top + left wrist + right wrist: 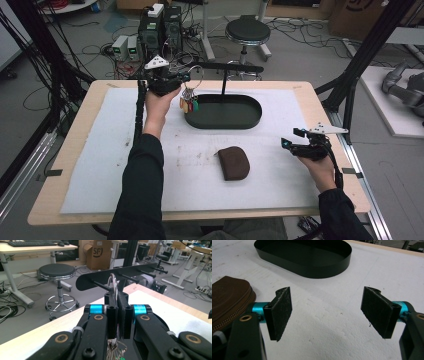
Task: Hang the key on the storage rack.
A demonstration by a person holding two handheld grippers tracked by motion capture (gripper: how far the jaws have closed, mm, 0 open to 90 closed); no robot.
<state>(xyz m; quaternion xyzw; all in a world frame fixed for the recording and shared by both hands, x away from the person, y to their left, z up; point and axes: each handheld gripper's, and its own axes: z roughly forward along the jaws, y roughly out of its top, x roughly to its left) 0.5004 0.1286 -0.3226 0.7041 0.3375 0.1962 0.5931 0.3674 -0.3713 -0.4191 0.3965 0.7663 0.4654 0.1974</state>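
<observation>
In the high view I have my left gripper (167, 80) raised in the upper middle of the frame, just left of the black oval tray (225, 122). Its jaws are pressed together on a large metal key ring (196, 75), and a bunch of keys with coloured tags (188, 103) hangs below it over the tray's left end. In the left gripper view the ring (113, 283) stands upright between the closed pads, right in front of the black peg rack (120, 277) that crosses the centre of the frame; whether ring and peg touch I cannot tell.

My right gripper (295, 140) sits low at the right of the high view over the white mat (100, 165), jaws wide apart with nothing between them. The brown zipped pouch (233, 162) lies at centre, below the tray.
</observation>
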